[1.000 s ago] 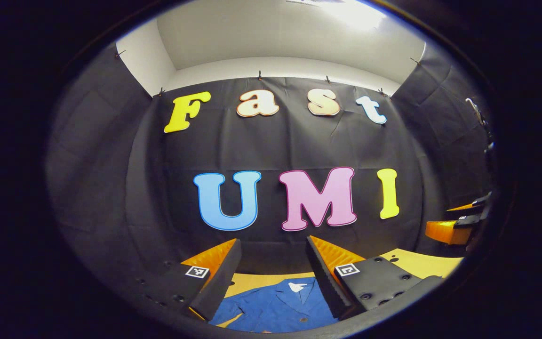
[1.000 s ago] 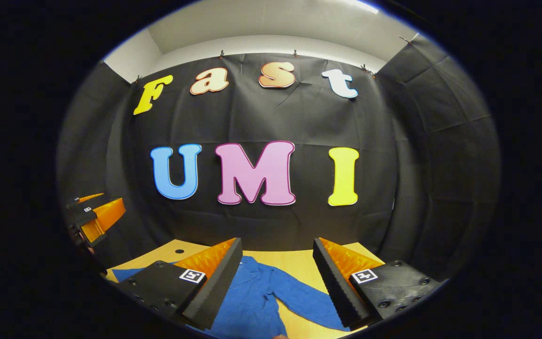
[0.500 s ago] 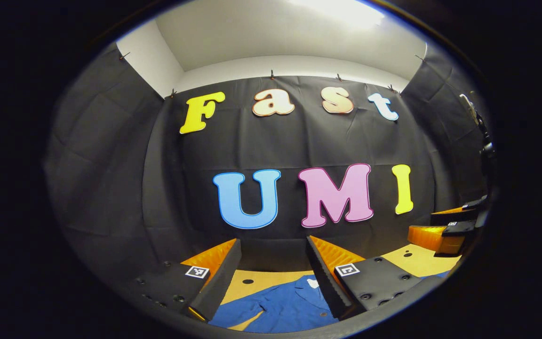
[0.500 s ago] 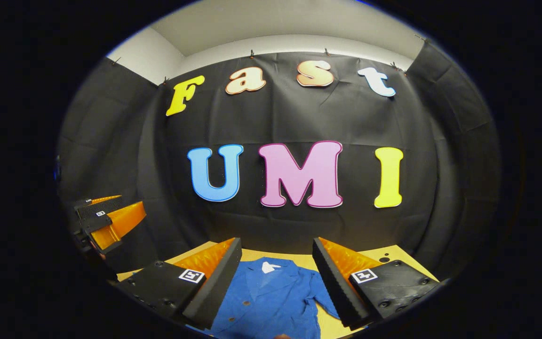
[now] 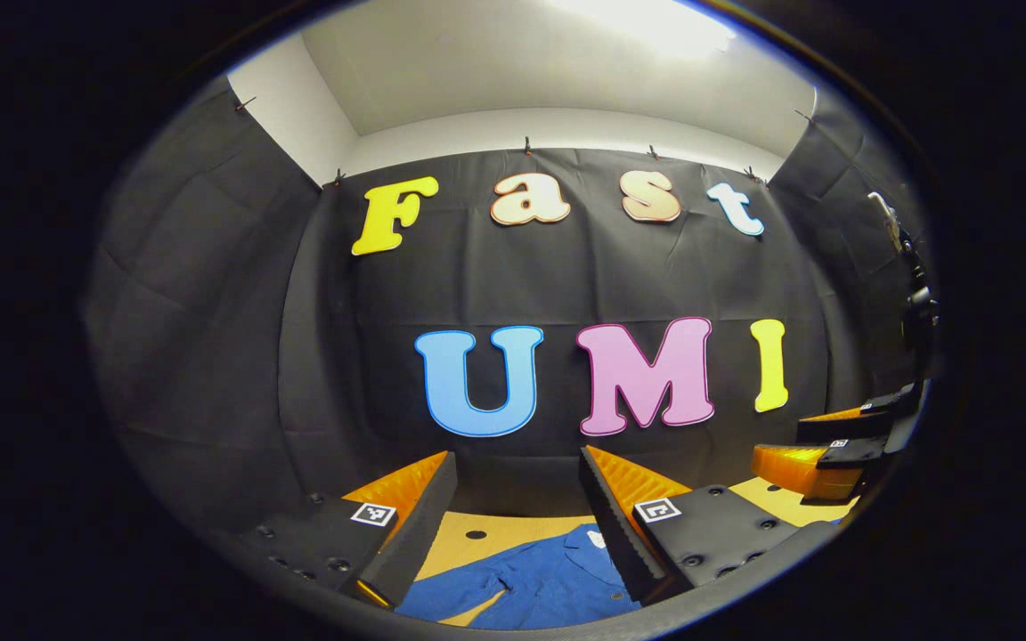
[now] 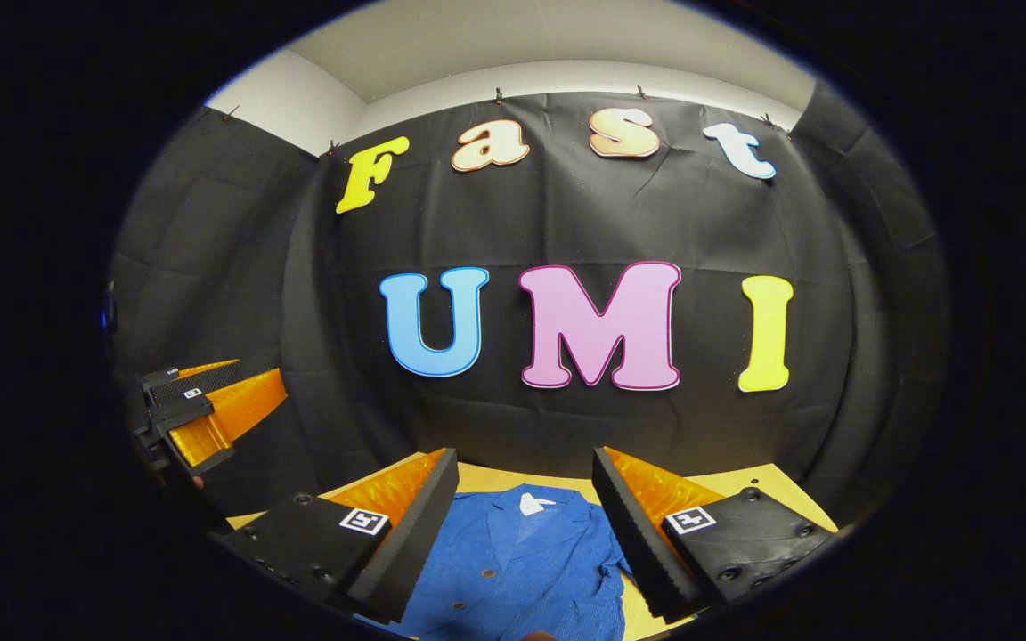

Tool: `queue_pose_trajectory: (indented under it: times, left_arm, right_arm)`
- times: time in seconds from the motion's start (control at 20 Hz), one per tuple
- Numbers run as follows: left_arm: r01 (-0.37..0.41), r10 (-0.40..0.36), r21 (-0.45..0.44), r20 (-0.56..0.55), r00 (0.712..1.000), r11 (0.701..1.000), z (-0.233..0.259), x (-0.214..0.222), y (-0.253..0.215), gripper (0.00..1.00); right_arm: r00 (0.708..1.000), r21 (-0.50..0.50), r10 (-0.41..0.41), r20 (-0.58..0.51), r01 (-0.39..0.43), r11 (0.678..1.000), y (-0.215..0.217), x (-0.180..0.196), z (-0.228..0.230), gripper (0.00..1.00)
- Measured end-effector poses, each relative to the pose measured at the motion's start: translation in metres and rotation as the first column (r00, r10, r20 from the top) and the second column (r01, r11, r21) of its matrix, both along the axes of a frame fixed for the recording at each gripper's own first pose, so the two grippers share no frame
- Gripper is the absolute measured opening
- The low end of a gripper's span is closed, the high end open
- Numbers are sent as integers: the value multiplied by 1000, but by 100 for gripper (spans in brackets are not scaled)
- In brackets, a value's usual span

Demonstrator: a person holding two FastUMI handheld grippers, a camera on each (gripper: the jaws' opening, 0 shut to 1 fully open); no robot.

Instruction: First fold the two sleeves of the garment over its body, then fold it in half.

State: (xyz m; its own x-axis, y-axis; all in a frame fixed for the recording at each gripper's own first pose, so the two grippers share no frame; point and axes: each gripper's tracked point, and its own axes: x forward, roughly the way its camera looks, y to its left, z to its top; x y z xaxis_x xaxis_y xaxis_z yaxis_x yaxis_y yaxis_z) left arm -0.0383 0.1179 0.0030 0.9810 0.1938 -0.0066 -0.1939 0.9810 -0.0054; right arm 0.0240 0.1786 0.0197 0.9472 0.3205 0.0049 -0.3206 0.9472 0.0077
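In the left gripper view, the left gripper (image 5: 517, 512) has its fingers spread wide at the bottom of the frame, nothing between them, held up above the table (image 5: 513, 530). Through the gap, at the bottom centre, lies the blue shirt (image 5: 540, 583), spread flat on the yellow surface with one sleeve (image 5: 455, 598) reaching toward the lower left.

In the right gripper view, the right gripper (image 6: 526, 512) is likewise open and empty, with the shirt's collar (image 6: 531, 505) and buttoned front showing between its fingers at the bottom centre. At the left edge of that frame the left gripper hangs in the air.

Both seem raised and parted to line up over the garment. Neither sleeve appears folded yet, so I judge the task at its start.
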Motion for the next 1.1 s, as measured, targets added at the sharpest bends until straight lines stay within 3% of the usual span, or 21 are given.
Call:
queue_pose_trajectory:
  times: [0.4, 0.65, 1.1]
  left_arm:
    - [44, -44, -53, -3, 999, 998, -10, 6, -13, 80]
    - [50, -50, -52, -3, 999, 997, -11, 7, -14, 80]
    - [52, -52, -17, -6, 999, 999, -8, 0, -18, 80]
  right_arm:
    - [998, 3, -54, 23, 54, 999, -30, -8, 6, 96]
    - [991, -32, -134, 21, 135, 990, -72, 1, 2, 96]
    - [942, -151, -335, -14, 329, 932, -184, 36, -31, 96]
